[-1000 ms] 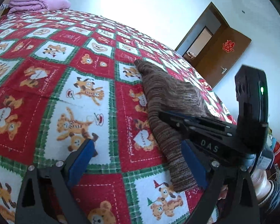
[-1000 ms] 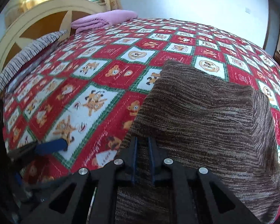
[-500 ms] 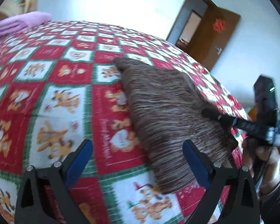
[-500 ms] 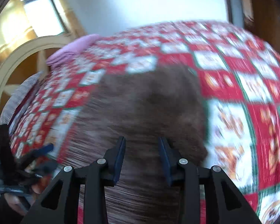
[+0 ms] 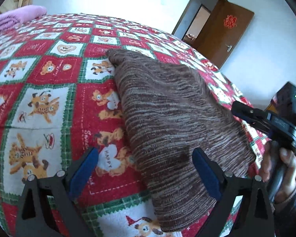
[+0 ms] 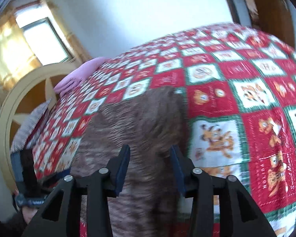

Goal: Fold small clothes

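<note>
Both grippers free above a folded brown knit garment

The left gripper stands wide, the brown knit garment crossing under its right pad; the right gripper is half open over the garment, gripping nothing, likely so the fold rests on the bear-print quilt.

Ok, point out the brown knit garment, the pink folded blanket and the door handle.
Brown knit garment [image 5: 173, 114], left wrist view, middle of its top face.
Pink folded blanket [image 5: 17, 17], left wrist view, its upper fold.
Door handle [image 5: 229, 48], left wrist view, the lever.
</note>
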Demonstrator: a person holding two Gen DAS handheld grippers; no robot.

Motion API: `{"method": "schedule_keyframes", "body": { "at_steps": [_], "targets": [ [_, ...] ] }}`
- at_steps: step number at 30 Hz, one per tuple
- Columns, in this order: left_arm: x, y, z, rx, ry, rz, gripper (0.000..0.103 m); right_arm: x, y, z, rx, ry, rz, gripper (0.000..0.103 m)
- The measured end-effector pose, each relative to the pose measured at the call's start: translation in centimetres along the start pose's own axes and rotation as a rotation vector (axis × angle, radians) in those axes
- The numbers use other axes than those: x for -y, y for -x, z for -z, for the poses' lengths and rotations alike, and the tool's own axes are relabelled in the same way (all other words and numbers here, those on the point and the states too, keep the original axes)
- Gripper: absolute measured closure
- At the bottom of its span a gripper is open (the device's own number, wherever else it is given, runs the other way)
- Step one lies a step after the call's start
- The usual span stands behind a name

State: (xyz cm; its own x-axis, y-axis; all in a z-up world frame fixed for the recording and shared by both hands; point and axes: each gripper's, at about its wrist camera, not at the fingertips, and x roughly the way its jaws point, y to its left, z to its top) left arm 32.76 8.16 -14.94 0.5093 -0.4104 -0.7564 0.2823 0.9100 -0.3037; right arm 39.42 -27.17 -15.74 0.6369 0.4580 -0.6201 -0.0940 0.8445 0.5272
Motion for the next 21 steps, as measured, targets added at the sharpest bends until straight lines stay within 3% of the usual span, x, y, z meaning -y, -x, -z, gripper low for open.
{"method": "schedule_keyframes", "body": {
  "at_steps": [5, 10, 21],
  "targets": [
    [1.3, -0.4, 0.1, -0.005, -0.041, -0.028, 0.006, 3.3, -2.2, -2.0, -0.056, -0.118, -0.031, 0.055],
    [3.5, -1.5, 0.2, -0.04, -0.141, -0.146, 0.004, 3.5, -5.3, -3.5, -0.096, -0.108, -0.046, 0.055],
    [3.2, -1.7, 0.2, -0.053, -0.146, -0.143, 0.0, 4.7, -8.3, -4.9, -0.09, -0.133, -0.088, 0.055]
  ]
}}
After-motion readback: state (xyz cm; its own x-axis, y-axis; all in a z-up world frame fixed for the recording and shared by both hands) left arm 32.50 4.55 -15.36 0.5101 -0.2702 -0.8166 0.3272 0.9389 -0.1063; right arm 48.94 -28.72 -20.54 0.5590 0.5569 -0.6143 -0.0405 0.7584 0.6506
